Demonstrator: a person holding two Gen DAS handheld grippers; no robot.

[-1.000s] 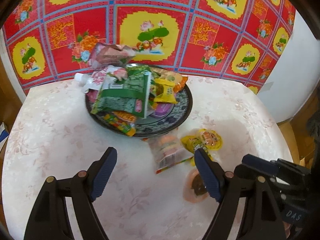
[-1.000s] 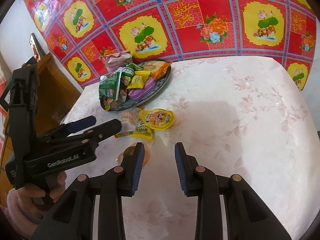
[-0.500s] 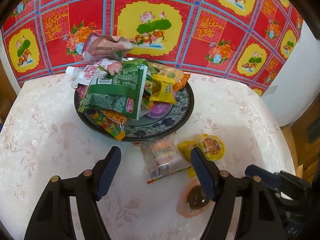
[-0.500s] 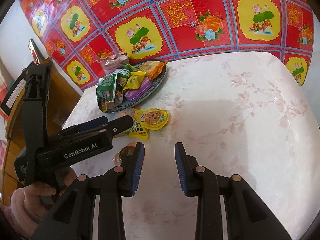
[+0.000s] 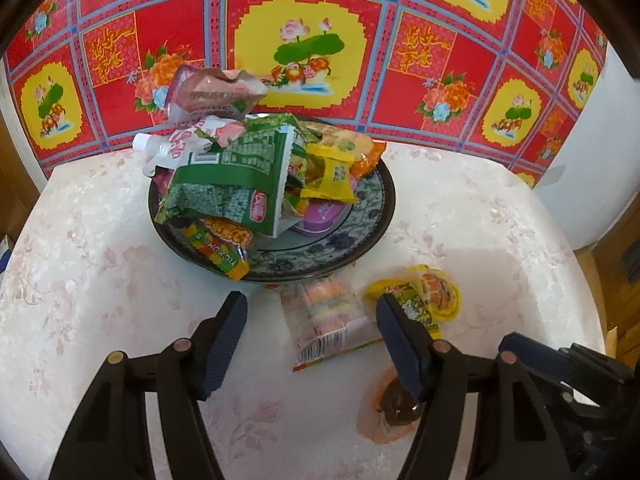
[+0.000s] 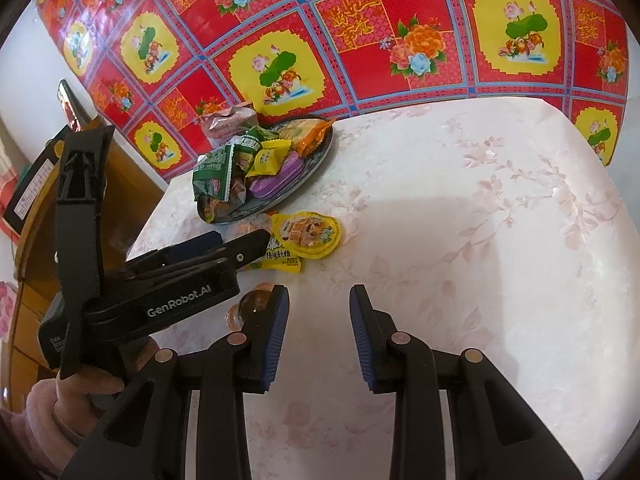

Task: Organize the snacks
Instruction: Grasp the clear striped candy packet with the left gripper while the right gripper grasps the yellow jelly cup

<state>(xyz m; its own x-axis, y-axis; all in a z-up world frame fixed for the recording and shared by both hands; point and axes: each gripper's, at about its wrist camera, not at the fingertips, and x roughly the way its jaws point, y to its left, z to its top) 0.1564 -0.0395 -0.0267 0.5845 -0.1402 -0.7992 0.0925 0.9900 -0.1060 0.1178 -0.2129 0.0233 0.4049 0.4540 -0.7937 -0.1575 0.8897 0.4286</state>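
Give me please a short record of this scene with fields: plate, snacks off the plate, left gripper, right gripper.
plate: dark patterned plate, heaped with snack packets
snacks off the plate: clear candy packet, yellow jelly cup, yellow packet, brown jelly cup
left gripper: left gripper jaws closing, candy packet between them, untouched
right gripper: right gripper open, empty

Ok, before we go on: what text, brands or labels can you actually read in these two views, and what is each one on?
"GenRobot.AI": side of the left gripper, in the right wrist view.
"YOKOKO": upside down on the orange and green snack bar at the plate rim.
Chinese characters on the yellow candy packet: too blurred to read.
Green snack bag text and red logo: too small.
Clear wrapped candy pack barcode: unreadable.
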